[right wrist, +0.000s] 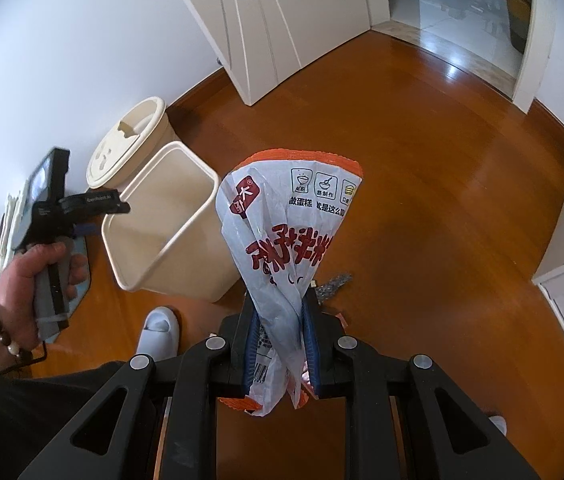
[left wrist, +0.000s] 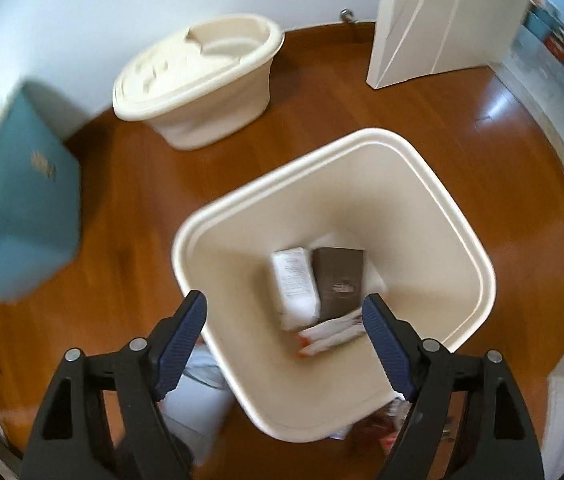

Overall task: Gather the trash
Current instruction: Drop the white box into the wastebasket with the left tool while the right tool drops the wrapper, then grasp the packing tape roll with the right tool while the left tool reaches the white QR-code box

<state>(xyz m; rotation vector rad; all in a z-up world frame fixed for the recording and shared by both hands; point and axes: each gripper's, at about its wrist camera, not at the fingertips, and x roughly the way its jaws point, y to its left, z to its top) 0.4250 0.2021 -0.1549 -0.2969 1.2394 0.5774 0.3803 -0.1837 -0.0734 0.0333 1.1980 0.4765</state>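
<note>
Your left gripper [left wrist: 284, 312]: jaws spread, nothing between them, above the open bin [left wrist: 422, 184] holding a white packet [left wrist: 294, 280], brown box [left wrist: 340, 280] and wrapper [left wrist: 332, 334]. Lidded bucket [left wrist: 197, 80] stands beyond. Your right gripper [right wrist: 279, 310]: pinching a crumpled plastic bag [right wrist: 282, 216]; slipper [right wrist: 159, 332] near left, door [right wrist: 282, 20] far.

Glossy wood floor [right wrist: 422, 168], smooth plastic bin [left wrist: 478, 264], crinkled plastic bag [right wrist: 282, 236]
</note>
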